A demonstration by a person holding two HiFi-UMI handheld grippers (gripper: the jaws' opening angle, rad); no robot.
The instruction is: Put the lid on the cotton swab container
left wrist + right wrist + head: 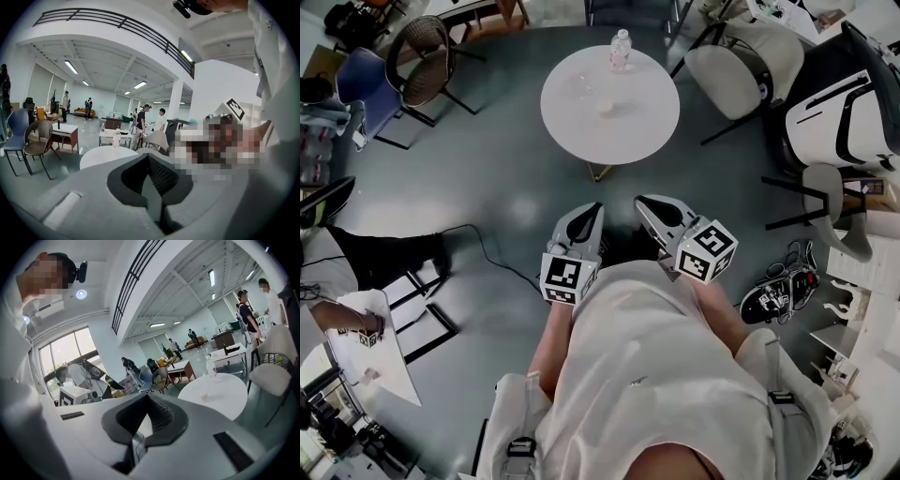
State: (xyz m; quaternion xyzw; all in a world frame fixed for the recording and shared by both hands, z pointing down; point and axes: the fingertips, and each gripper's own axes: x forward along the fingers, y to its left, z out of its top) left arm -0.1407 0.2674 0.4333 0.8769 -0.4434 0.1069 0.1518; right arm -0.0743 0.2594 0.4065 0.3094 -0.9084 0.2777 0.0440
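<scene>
A person in a pale top stands and looks steeply down, holding both grippers close in front of the chest. They sit side by side and a little apart, tips aimed out over the grey floor (487, 178) toward a round white table (652, 127) well ahead.

The left gripper (595, 208) angles slightly inward, its marker cube (567, 278) nearest the body, with a bare forearm (546, 352) below it. In the left gripper view its jaws (149, 158) are closed together with nothing between them.

The right gripper (642, 201) mirrors it, and its marker cube (708, 249) is turned outward. In the right gripper view its jaws (149, 398) are also pressed together and empty.

The container (605, 107) stands near the middle of the table, well away from both grippers. It is small, low and cream-coloured, and nothing touches it. It is too small to tell whether its lid is on. The right gripper view shows it as a pale speck (205, 397) on the tabletop.

A clear water bottle (621, 49) stands upright at the table's far edge.

Chairs ring the table, with a wicker one (422, 61) at upper left and pale ones (727, 75) at upper right.
</scene>
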